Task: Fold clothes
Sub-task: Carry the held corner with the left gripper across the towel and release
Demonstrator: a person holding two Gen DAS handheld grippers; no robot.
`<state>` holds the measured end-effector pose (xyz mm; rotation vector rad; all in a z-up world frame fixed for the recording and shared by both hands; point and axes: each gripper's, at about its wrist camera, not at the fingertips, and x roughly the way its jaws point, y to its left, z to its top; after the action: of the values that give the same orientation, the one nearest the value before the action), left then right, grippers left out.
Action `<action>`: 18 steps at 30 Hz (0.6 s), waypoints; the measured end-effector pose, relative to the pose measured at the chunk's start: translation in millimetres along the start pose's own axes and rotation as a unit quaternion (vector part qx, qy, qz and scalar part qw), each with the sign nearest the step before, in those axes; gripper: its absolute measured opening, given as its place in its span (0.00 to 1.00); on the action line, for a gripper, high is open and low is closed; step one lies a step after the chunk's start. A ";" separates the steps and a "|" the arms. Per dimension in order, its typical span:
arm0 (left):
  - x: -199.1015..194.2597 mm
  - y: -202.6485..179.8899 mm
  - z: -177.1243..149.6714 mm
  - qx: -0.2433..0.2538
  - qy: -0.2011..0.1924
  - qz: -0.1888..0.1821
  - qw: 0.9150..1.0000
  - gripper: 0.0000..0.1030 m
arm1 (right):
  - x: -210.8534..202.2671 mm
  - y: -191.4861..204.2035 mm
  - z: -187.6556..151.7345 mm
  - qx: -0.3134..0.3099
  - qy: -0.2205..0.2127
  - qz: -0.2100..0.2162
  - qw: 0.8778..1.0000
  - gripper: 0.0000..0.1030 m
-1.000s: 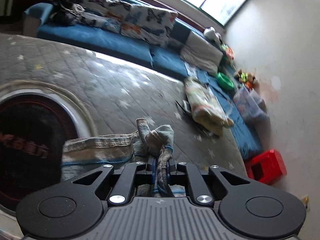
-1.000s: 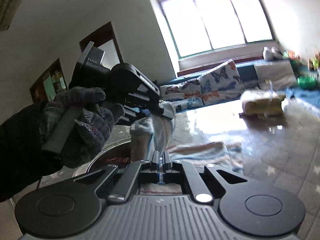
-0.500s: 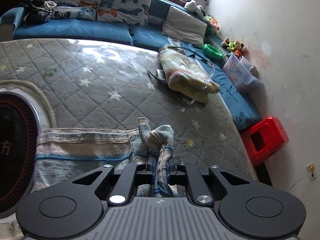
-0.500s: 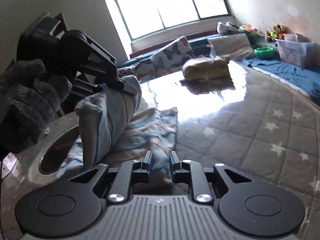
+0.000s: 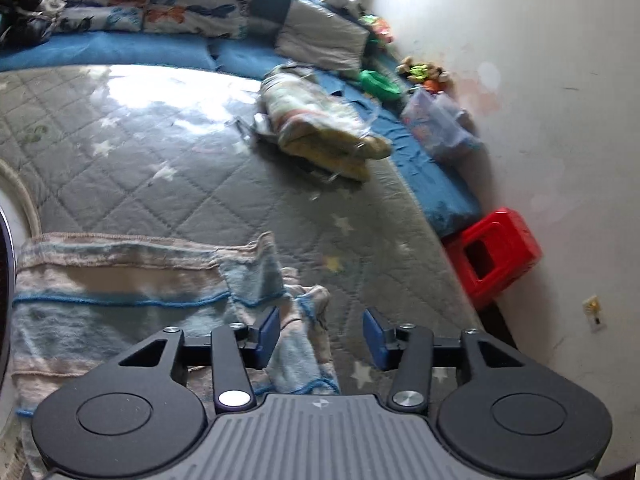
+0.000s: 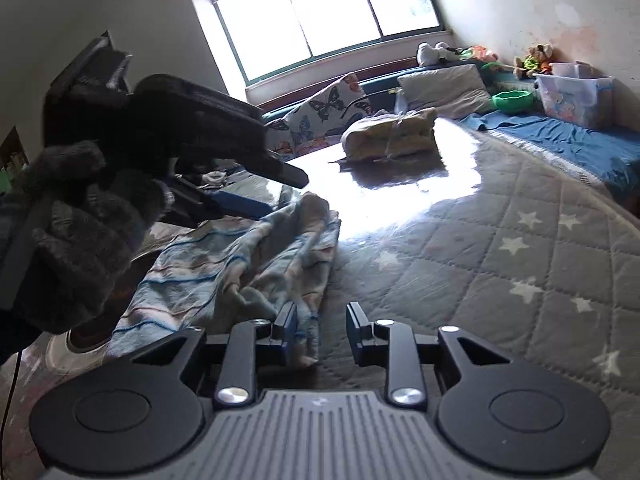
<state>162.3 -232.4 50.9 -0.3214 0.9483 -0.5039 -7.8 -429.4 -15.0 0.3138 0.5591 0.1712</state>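
Both my left hand-held gripper and right hand-held gripper stand open over the rumpled towel lying between folds; its edges want squaring.

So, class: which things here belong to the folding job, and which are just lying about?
Job: striped towel; left hand-held gripper; right hand-held gripper.
Lying about: red stool; green bowl; butterfly cushions; plastic box.

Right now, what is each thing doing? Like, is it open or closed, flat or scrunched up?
Left gripper: open, holding nothing.
Right gripper: open, holding nothing.
Striped towel: lying on the mat, flat on one side, rumpled at the corner by the grippers.
Folded blanket: bundled up, resting farther off on the mat.
Red stool: tipped on its side.
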 end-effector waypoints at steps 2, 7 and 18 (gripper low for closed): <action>-10.5 3.2 -1.6 0.011 -0.011 -0.005 1.000 0.48 | -5.2 -2.6 2.9 -0.001 -0.010 -0.013 1.000 0.26; -39.1 26.1 -14.5 0.025 -0.024 0.004 0.999 0.48 | -17.9 -4.9 18.2 0.003 -0.037 -0.017 0.999 0.26; -77.5 72.0 -69.2 0.077 -0.037 0.042 0.995 0.46 | 26.9 63.1 52.4 -0.113 -0.012 0.051 0.992 0.26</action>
<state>86.6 -133.0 32.2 -0.1590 0.8424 -0.4815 38.5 -376.5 35.1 0.1236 0.4938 0.3269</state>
